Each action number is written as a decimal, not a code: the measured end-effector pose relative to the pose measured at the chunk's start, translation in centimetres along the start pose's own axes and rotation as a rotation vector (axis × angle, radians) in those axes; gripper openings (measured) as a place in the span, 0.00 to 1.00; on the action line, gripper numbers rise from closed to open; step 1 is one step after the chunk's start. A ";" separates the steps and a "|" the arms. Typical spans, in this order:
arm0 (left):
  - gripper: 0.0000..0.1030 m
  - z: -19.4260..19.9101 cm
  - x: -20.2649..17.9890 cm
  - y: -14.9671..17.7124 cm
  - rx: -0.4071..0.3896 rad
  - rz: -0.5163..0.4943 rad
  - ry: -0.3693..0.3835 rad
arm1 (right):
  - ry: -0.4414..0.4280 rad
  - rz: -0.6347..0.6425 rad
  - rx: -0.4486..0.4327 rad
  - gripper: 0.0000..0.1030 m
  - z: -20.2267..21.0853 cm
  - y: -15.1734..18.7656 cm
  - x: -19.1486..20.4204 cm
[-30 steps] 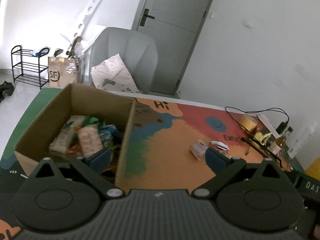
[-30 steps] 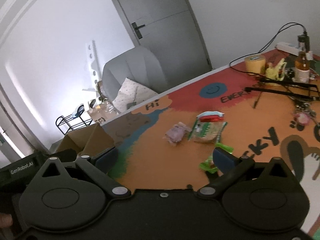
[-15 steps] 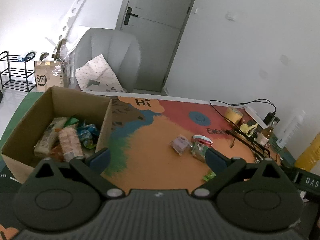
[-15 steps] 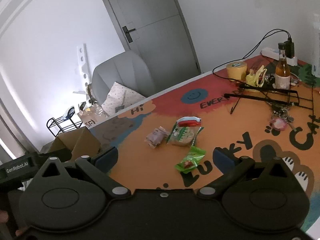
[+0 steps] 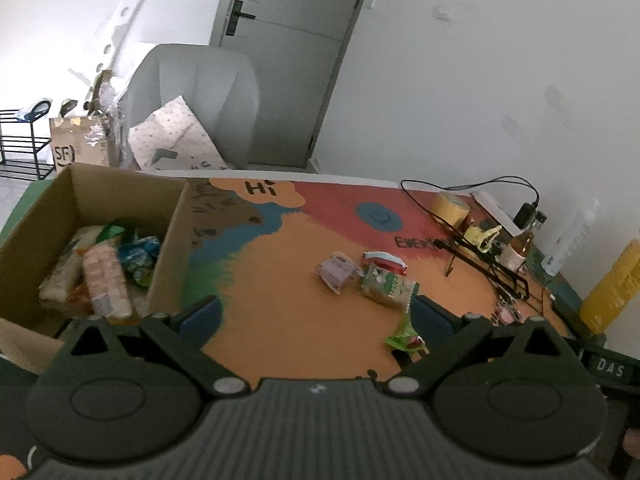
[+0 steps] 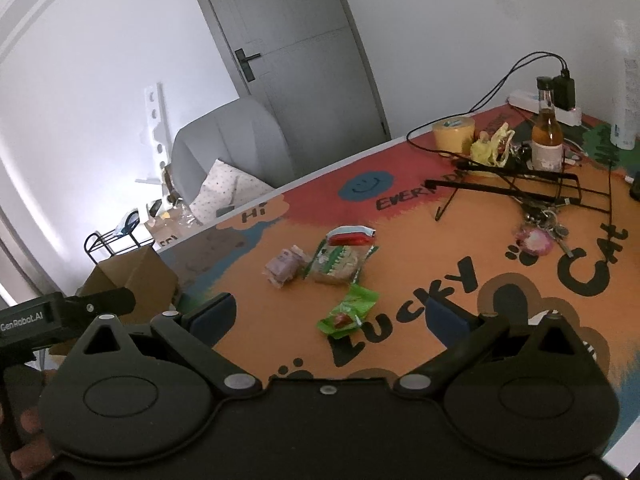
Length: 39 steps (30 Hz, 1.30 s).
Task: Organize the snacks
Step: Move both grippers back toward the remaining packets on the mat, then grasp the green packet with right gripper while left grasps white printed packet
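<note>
Cardboard box [image 5: 120,200] on my left of the bench [image 6: 400,280] is half full; both tongs, left tongs [image 5: 316,316] and right tongs [image 6: 340,316], spread and empty; cracker pack [image 6: 336,266], purple packet [image 6: 284,266], green candy wrapper [image 6: 348,312] lie loose; I'd pinch the wrapper flat across its middle

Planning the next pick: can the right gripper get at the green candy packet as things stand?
Probably yes. The right gripper is open and empty, and the green candy packet lies flat on the mat right ahead between its fingers. It lies apart from the cracker pack, with nothing over it.
</note>
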<state>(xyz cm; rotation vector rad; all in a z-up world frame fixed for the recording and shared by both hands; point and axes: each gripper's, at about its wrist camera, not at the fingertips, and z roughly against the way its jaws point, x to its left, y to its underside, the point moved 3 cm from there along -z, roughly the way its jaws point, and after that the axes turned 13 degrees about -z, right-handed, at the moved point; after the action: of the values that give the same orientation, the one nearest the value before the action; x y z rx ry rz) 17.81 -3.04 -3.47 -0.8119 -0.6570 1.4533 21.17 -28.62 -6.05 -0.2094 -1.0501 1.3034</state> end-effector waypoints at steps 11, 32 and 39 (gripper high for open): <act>0.91 -2.9 -0.8 -0.4 -0.009 -0.047 0.016 | -0.013 -0.036 0.067 0.71 -3.6 0.4 -1.0; 0.67 -9.6 -0.2 -0.4 0.072 -0.036 0.035 | 0.012 -0.121 0.180 0.45 -11.6 1.1 -2.3; 0.68 -11.8 0.0 -0.7 0.090 -0.033 0.034 | 0.032 -0.080 0.180 0.18 -12.9 1.0 -2.5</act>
<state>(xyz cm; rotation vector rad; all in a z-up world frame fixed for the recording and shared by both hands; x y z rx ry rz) 27.72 -3.98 -9.78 -0.7509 -0.5727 1.4256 30.09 -25.14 -15.07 -0.0518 -0.8999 1.3096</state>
